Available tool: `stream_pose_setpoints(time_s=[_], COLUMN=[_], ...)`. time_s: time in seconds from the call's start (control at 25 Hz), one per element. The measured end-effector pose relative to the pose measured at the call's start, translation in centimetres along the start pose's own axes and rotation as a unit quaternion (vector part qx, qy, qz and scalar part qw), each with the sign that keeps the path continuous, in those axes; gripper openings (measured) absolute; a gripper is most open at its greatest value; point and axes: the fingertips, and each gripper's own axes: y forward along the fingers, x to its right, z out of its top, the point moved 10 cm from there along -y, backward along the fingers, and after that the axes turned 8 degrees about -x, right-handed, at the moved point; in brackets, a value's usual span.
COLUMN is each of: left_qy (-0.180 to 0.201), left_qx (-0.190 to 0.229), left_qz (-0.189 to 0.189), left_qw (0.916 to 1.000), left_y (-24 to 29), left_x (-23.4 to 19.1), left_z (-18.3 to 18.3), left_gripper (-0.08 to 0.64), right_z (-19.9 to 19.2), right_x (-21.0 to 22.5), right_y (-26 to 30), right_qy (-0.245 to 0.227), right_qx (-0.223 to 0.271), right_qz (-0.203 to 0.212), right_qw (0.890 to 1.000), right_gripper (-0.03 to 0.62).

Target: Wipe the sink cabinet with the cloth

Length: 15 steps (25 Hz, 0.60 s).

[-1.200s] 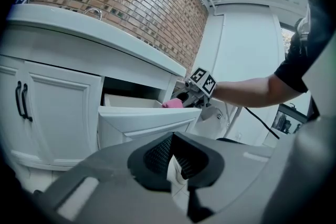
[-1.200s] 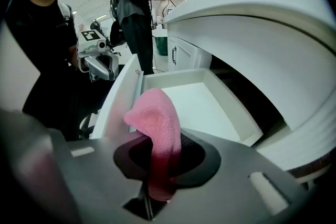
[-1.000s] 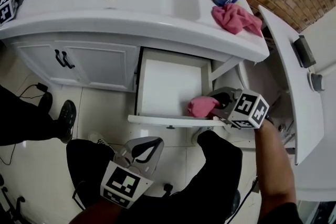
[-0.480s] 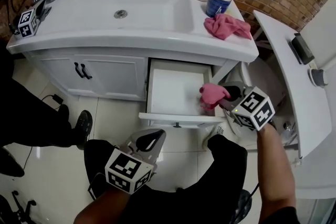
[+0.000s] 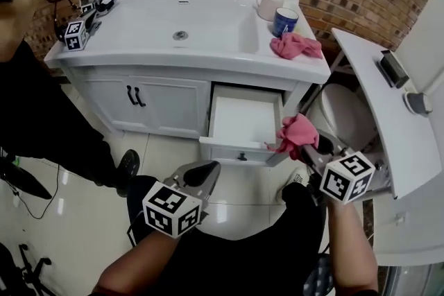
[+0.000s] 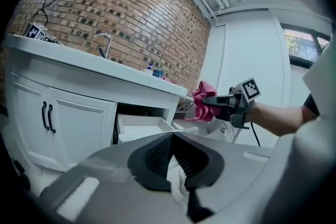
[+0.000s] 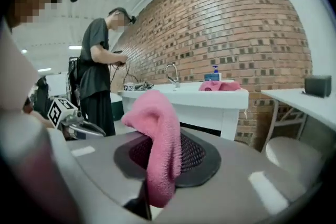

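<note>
My right hand-held gripper point(image 5: 310, 148) is clamped on a pink terry cloth point(image 5: 297, 134). Its pads pinch one fold, and the rest of the cloth flops forward over the jaws. That gives me a loose wad of fabric out front to press against a surface, so the hard jaws need not touch it. I hold the cloth in the air just off the right front corner of the white sink cabinet point(image 5: 166, 97). It is beside the open white pull-out drawer point(image 5: 243, 120) and touches neither of them. No wiping stroke is in contact at this instant. I judge I am between passes, and the drawer front or the cabinet's right edge looks nearest to reach.

My left hand-held gripper point(image 5: 199, 179) hangs low over my lap, well short of the cabinet doors. Its jaws are closed together with nothing between them. It has no work here, so it stays out of the cloth's way.

A second crumpled pink cloth point(image 5: 294, 46) lies on the bench at the right of the basin, near a dark blue mug point(image 5: 284, 21). It is well clear of the cloth I hold. The drawer stands pulled out, probably so its inside and front can be reached.
</note>
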Motion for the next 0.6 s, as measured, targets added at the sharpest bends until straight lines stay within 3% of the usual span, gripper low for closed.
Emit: stream_pose_setpoints(time_s=[0.12, 0.32, 0.6], left_qy=[0.011, 0.011, 0.022], left_qx=[0.008, 0.025, 0.029], left_qz=[0.004, -0.01, 0.002], left_qw=[0.9999, 0.9996, 0.9993], left_y=[-1.2, -3.6, -7.0], left_x=[0.9, 2.6, 3.5], left_z=[0.6, 1.3, 0.1], left_gripper=[0.006, 0.006, 0.006], right_z=[-2.1, -4.1, -5.4], right_x=[-1.2, -4.4, -7.2], right_y=[-2.5, -6.4, -10.8], right_qy=[0.076, 0.143, 0.147], right_qx=[0.037, 0.078, 0.103], right_qz=[0.0, 0.008, -0.009], right_qw=[0.996, 0.987, 0.984], right_gripper=[0.078, 0.078, 0.078])
